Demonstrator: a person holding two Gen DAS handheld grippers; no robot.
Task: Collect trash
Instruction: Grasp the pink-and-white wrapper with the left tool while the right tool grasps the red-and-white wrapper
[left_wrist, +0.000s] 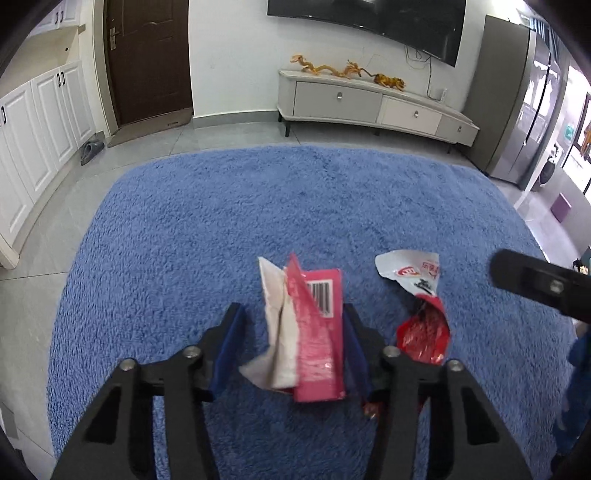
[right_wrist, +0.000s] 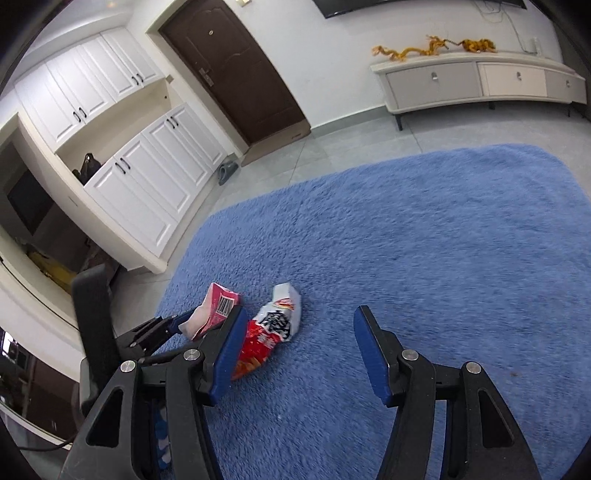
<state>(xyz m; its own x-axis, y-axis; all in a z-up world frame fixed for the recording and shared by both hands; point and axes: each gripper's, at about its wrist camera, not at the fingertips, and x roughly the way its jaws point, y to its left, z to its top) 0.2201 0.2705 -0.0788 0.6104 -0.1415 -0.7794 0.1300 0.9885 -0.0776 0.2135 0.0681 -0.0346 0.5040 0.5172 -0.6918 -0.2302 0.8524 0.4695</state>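
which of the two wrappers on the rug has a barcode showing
The pink wrapper, lying between the left gripper fingers. Its black-and-white barcode faces up near the far end. The red and white snack bag beside it shows printed characters and a logo, no barcode.

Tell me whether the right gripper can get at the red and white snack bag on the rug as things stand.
Probably yes. The right gripper stands open with nothing between its fingers, and the snack bag lies uncovered on the rug beside its left finger. It would need to shift left; the left gripper is close by.

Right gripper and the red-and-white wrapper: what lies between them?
Only bare blue rug, in the right wrist view; right gripper is beside the red-and-white wrapper.
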